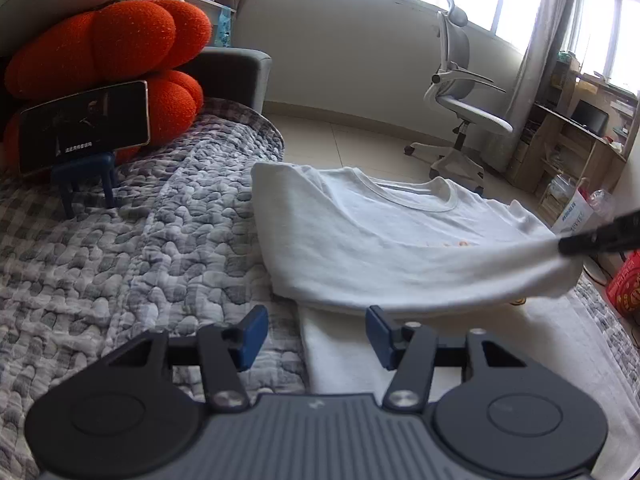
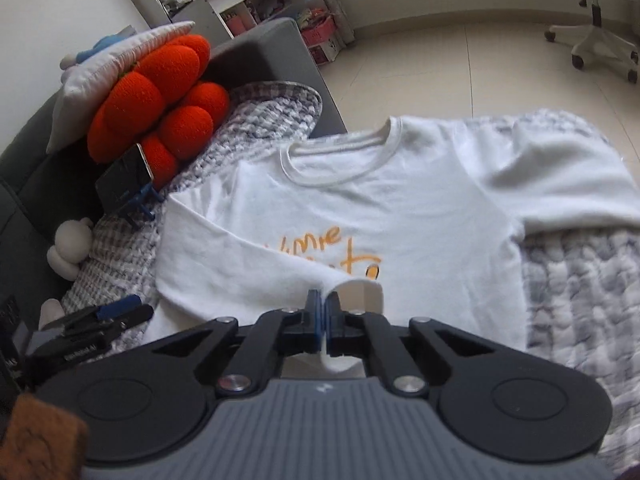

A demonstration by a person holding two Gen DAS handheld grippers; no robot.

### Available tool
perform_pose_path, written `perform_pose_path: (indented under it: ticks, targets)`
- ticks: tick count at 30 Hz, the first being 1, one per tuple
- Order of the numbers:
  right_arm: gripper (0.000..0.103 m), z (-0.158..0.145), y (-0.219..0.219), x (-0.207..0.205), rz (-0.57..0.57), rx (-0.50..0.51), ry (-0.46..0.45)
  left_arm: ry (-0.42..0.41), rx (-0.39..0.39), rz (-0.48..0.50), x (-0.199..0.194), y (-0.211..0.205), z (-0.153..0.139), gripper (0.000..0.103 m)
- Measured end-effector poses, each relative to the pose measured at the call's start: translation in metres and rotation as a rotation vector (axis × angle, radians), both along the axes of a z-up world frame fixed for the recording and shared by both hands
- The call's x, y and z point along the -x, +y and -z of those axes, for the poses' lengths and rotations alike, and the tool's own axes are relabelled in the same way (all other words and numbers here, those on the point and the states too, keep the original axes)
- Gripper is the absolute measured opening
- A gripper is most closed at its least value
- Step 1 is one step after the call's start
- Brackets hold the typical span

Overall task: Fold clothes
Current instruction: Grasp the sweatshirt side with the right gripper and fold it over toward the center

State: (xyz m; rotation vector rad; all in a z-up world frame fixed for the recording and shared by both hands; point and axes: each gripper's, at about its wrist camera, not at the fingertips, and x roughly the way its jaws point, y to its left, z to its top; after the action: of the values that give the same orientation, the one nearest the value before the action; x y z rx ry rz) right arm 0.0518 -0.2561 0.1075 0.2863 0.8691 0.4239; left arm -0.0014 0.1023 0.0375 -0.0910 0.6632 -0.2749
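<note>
A white sweatshirt (image 2: 420,216) with orange lettering lies face up on a grey quilted blanket (image 1: 132,248), collar at the far side. One sleeve (image 2: 256,276) is drawn across the chest, and my right gripper (image 2: 322,320) is shut on its cuff. In the left wrist view that gripper (image 1: 600,236) comes in from the right edge, lifting the sleeve (image 1: 460,276) above the body. My left gripper (image 1: 316,336) is open over the sweatshirt's near left edge, with nothing pressed between its blue pads (image 1: 253,334). The left gripper (image 2: 116,316) also shows low on the left in the right wrist view.
An orange pumpkin cushion (image 1: 108,44) and a phone (image 1: 84,126) on a small blue stand sit at the blanket's left. A white office chair (image 1: 460,100) stands on the tiled floor beyond. There is a wooden desk (image 1: 576,140) at the far right, with a red bag (image 1: 626,284) near the blanket.
</note>
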Motion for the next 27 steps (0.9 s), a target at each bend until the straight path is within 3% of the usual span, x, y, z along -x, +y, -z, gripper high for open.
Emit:
perform_pose_path:
  ticks: [6, 9, 18, 24, 27]
  targets:
    - [0.003, -0.065, -0.015, -0.018, 0.008, -0.001, -0.070, 0.000, -0.037, 0.053, -0.013, -0.017, 0.003, 0.058]
    - [0.003, -0.079, -0.019, -0.033, 0.038, 0.015, -0.099, -0.006, -0.061, 0.081, -0.018, -0.027, 0.005, 0.058]
    - [0.003, -0.080, -0.041, -0.053, 0.089, -0.019, -0.111, -0.056, -0.106, 0.184, -0.041, -0.054, 0.000, 0.060]
    - [0.003, -0.064, -0.051, -0.068, 0.113, -0.027, -0.085, 0.006, -0.076, 0.240, -0.072, -0.070, 0.005, 0.063]
    - [0.003, -0.060, -0.055, -0.072, 0.120, -0.037, -0.089, 0.028, -0.067, 0.202, -0.084, -0.068, 0.010, 0.062]
